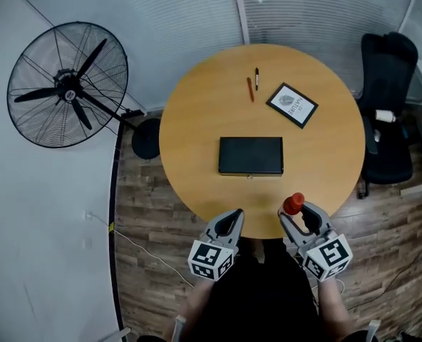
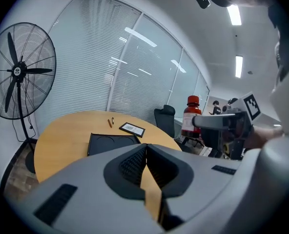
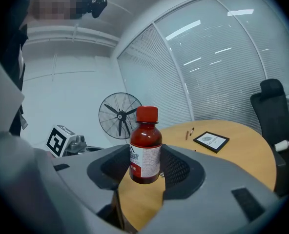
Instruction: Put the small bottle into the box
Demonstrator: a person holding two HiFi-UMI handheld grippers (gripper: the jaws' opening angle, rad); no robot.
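Note:
A small brown bottle [image 3: 145,147] with a red cap and a white label stands upright between the jaws of my right gripper [image 3: 145,167], which is shut on it. In the head view the bottle's red cap [image 1: 294,204] shows at the table's near edge, in the right gripper [image 1: 297,216]. The flat black box [image 1: 250,155] lies closed at the middle of the round wooden table [image 1: 197,120], beyond both grippers. My left gripper [image 1: 234,216] hovers at the near edge with nothing in it, jaws shut [image 2: 145,155]. From the left gripper view the box [image 2: 113,143] is ahead and the bottle [image 2: 192,116] to the right.
Two pens [image 1: 252,84] and a framed card [image 1: 292,105] lie on the table's far side. A standing fan [image 1: 68,84] is on the floor at the left, and a black office chair [image 1: 386,112] at the right. Blinds cover the far glass wall.

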